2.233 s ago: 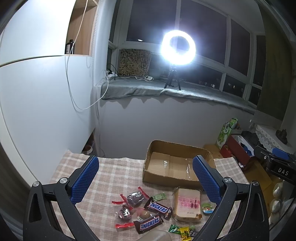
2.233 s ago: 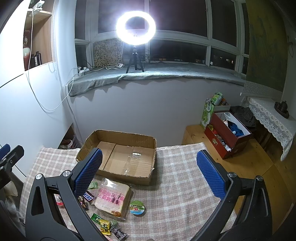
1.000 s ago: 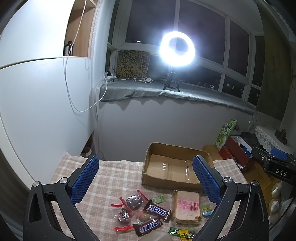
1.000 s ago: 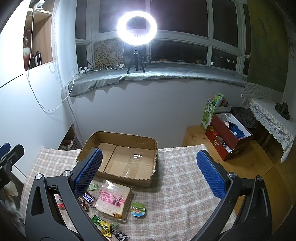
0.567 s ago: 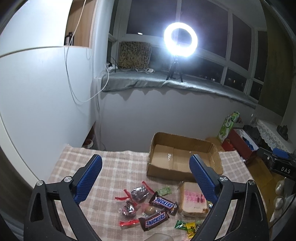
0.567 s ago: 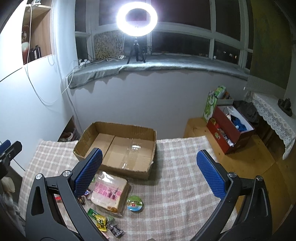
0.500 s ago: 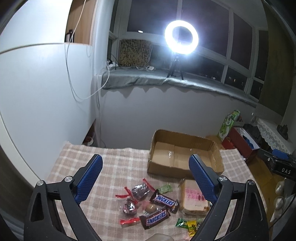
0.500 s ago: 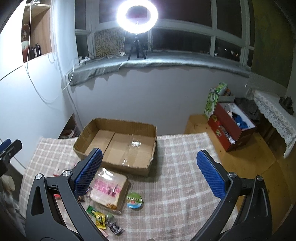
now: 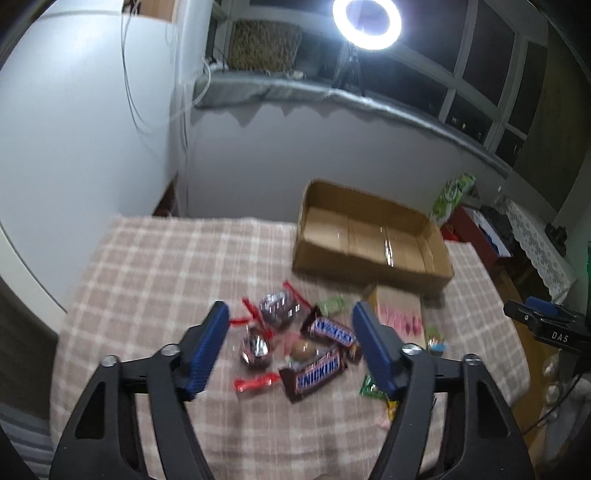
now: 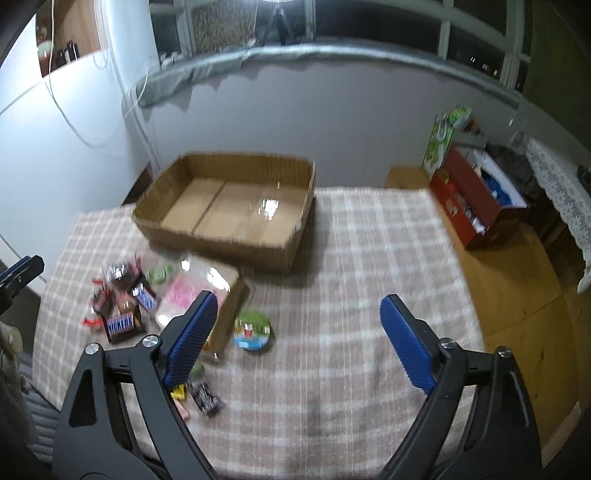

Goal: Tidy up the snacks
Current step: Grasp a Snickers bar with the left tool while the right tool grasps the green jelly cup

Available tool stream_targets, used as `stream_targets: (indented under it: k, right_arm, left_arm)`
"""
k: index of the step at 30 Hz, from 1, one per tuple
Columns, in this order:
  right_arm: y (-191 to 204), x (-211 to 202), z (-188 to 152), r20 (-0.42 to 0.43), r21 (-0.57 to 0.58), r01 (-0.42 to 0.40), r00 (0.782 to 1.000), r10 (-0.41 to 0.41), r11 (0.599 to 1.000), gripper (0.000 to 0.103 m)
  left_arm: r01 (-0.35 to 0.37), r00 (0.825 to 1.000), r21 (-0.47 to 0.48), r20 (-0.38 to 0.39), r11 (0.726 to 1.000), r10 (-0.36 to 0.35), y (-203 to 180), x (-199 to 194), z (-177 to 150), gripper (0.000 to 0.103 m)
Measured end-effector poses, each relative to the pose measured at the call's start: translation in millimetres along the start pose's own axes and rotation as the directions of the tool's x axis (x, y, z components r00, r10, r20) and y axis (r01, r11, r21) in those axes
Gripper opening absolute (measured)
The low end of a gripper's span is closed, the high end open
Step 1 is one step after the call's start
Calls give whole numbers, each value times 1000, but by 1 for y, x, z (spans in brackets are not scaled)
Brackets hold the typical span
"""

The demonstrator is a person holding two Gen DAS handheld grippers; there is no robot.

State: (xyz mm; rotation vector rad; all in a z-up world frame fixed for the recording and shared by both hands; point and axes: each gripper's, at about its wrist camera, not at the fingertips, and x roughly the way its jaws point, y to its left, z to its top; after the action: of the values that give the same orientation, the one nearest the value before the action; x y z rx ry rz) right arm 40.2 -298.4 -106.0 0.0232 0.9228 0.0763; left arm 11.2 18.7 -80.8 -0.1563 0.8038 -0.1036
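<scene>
An empty cardboard box [image 9: 373, 236] [image 10: 229, 206] stands at the back of the checked tablecloth [image 9: 166, 266]. In front of it lie two Snickers bars [image 9: 321, 367], foil candies [image 9: 255, 347], a red wrapper [image 9: 256, 382], a wrapped bread pack [image 10: 199, 291], a small round cup [image 10: 253, 329] and small packets [image 10: 201, 397]. My left gripper [image 9: 291, 343] hovers over the candy heap. Its jaws are closing and no pad touches anything. My right gripper [image 10: 299, 336] hangs above the round cup and bare cloth, jaws wide and closing slightly, with nothing gripped.
The table's right edge drops to a wooden floor with a red open box [image 10: 476, 199] and a green carton [image 10: 441, 136]. A white wall [image 9: 85, 147] borders the left. A ring light [image 9: 366, 22] glares from the window sill. A lace-covered table [image 10: 561, 192] stands far right.
Both grippers have dropped toward the table and tipped downward, so the snacks look larger. The left jaws have narrowed a lot, the right jaws a little.
</scene>
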Motion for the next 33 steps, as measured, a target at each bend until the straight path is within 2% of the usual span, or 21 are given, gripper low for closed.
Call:
stream_targets:
  k: [4,6,15,18,26,30,33]
  right_arm:
    - [-1,13,-9,-55,12,-31,998,32,999,89]
    - [-1,20,-13,-86,17,-48,995,49,999,80]
    - [1,56,-18,-181,45,-93,978,100,995,79]
    - [5,71,-17,-211,38,-100,972,106,994,72]
    - [13,100,-21,-267,12,-99,959,98,995,71]
    - [14,110,-24,-286,6,-94,954,92,996,71]
    - [15,113,-24,-289,10,-95,953,93,995,71]
  left_arm:
    - [27,997,15,-71,1000,-26,-1,13,-14,59]
    - [41,994,34,-101,999,-38,-4,20,-19,58]
    - [105,975,105,-207,989,-82,-18,58,-30,52]
    - [116,968,130,-236,985,-83,-21,68,-33,52]
    - [131,955,163,-285,978,-80,-21,89,-36,51]
    - [165,942,189,-321,968,-98,-24,101,-38,52]
    - [184,927,155,-354,971,-119,-21,109,-41,51]
